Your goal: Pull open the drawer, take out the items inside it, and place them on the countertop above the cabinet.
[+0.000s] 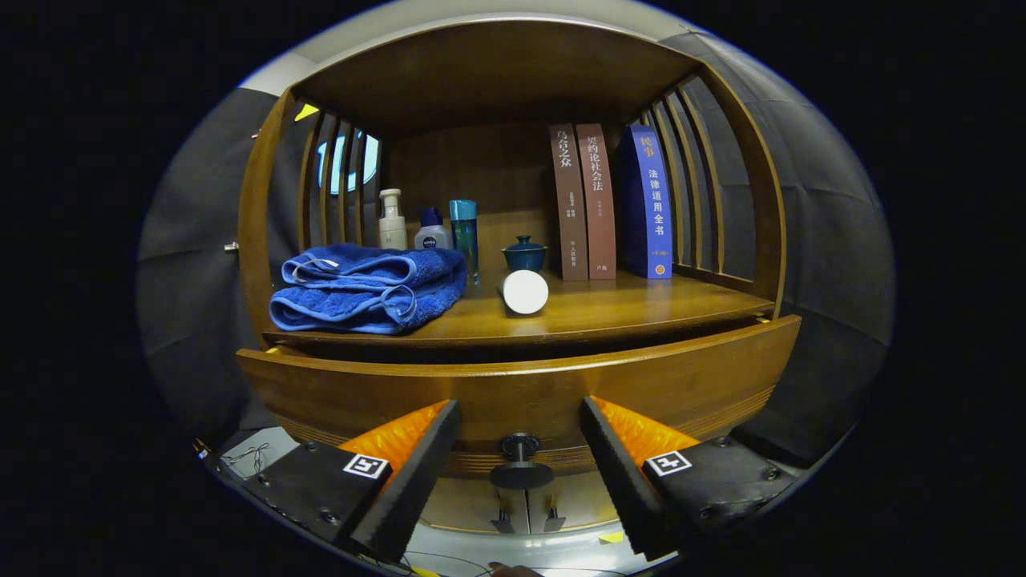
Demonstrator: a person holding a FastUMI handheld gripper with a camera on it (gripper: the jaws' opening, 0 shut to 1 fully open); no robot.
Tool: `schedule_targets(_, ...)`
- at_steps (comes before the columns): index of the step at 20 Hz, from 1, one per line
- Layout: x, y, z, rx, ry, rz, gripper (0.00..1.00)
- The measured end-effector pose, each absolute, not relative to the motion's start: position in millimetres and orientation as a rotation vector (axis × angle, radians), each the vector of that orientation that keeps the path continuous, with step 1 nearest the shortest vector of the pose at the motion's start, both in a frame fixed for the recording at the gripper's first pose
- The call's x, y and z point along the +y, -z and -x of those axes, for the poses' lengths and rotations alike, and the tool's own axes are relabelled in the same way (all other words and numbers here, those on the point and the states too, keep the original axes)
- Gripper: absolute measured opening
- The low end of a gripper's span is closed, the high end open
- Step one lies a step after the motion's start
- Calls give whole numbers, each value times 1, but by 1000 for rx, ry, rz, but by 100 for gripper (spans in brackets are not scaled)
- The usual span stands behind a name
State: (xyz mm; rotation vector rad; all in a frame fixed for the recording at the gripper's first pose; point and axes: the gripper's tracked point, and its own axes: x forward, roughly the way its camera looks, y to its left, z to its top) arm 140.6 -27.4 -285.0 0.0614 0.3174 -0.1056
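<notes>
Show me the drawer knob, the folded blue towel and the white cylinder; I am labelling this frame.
drawer knob (520,445): gripper view, round head.
folded blue towel (369,290): gripper view, front fold.
white cylinder (525,292): gripper view, round end face.

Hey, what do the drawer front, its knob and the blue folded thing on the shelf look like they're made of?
Drawer front: probably varnished wood, with grain and a warm sheen. Knob, between the open tool's fingers: dark and smooth, likely metal, though uncertain. Blue towel: soft terry cloth, with a fuzzy looped pile and stitched edges.

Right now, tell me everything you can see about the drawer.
The drawer is brown polished wood with a curved front and grooved lines near its lower edge. It stands partly pulled out under the countertop, leaving a dark gap; its contents are hidden. A dark round knob sits mid-front, between the fingers of the open gripper, untouched.
</notes>
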Motion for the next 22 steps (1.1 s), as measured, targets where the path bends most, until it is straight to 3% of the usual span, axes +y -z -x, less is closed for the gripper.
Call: schedule_targets(22,-28,276,-157,309,112,-36,100)
